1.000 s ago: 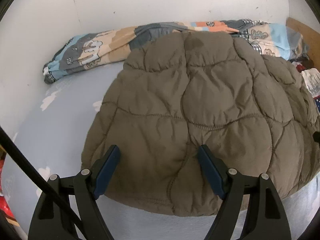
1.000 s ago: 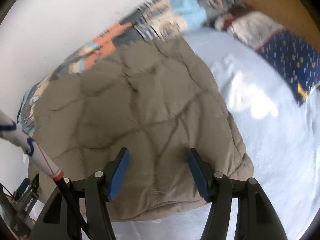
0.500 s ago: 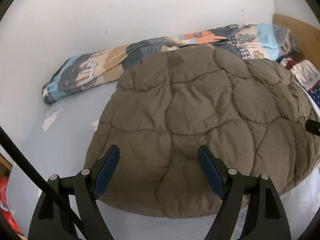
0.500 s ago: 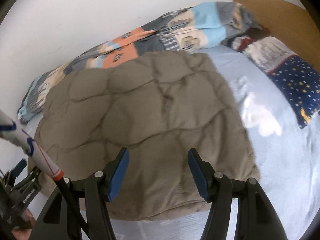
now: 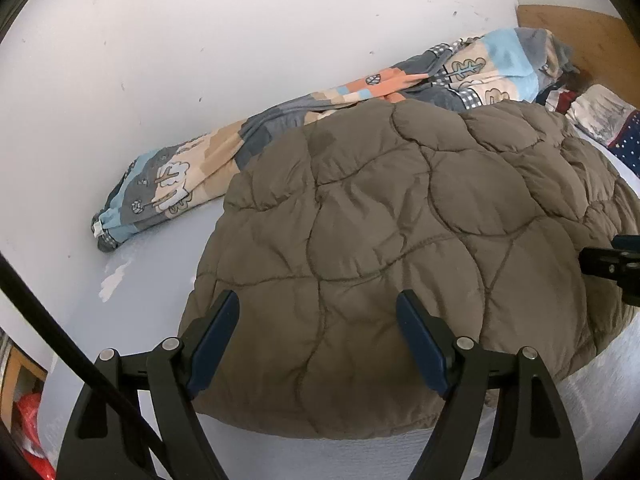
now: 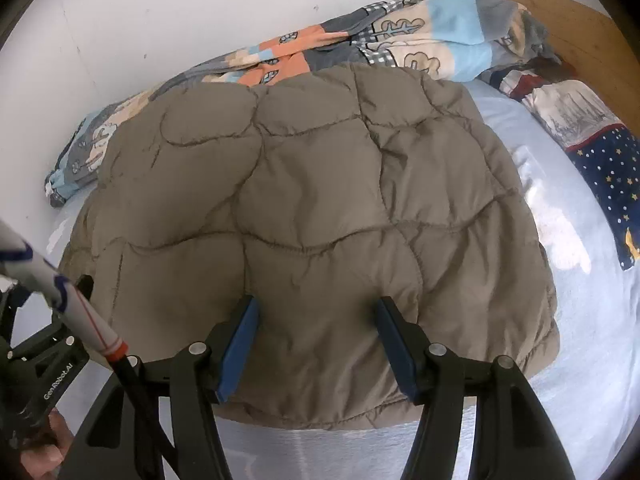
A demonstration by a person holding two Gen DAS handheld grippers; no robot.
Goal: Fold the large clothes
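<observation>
In the left wrist view, a brown quilted jacket (image 5: 400, 248) fills the middle and right of the frame, lying folded on a pale blue sheet (image 5: 160, 264). It forms a puffy, rounded block with curved stitch lines dividing it into soft padded cells. Its longer side seems to run from the lower left toward the upper right, though the lens bends the outline. The left gripper (image 5: 318, 338) sits at the bottom centre, jaws spread apart over the near edge of the jacket with nothing pinched between the blue pads. A patterned blanket (image 5: 304, 116) in orange, blue, grey and cream, rolled into a long bundle, lies against the white wall (image 5: 200, 40) from the middle left to the upper right, just behind the jacket. A wooden headboard (image 5: 576, 36) shows in the upper right corner.

In the right wrist view, the jacket (image 6: 320, 216) takes up the centre, its near hem rounded and its far edge touching the blanket (image 6: 360, 44) along the top. The right gripper (image 6: 316, 338) at the bottom centre is released, its blue pads standing apart above the near hem and gripping nothing. A navy pillow with stars (image 6: 608, 184) lies on the sheet (image 6: 580, 320) at the right edge, apart from the jacket. Part of the left gripper (image 6: 36, 376) and a hand (image 6: 44, 448) show in the lower left corner.
</observation>
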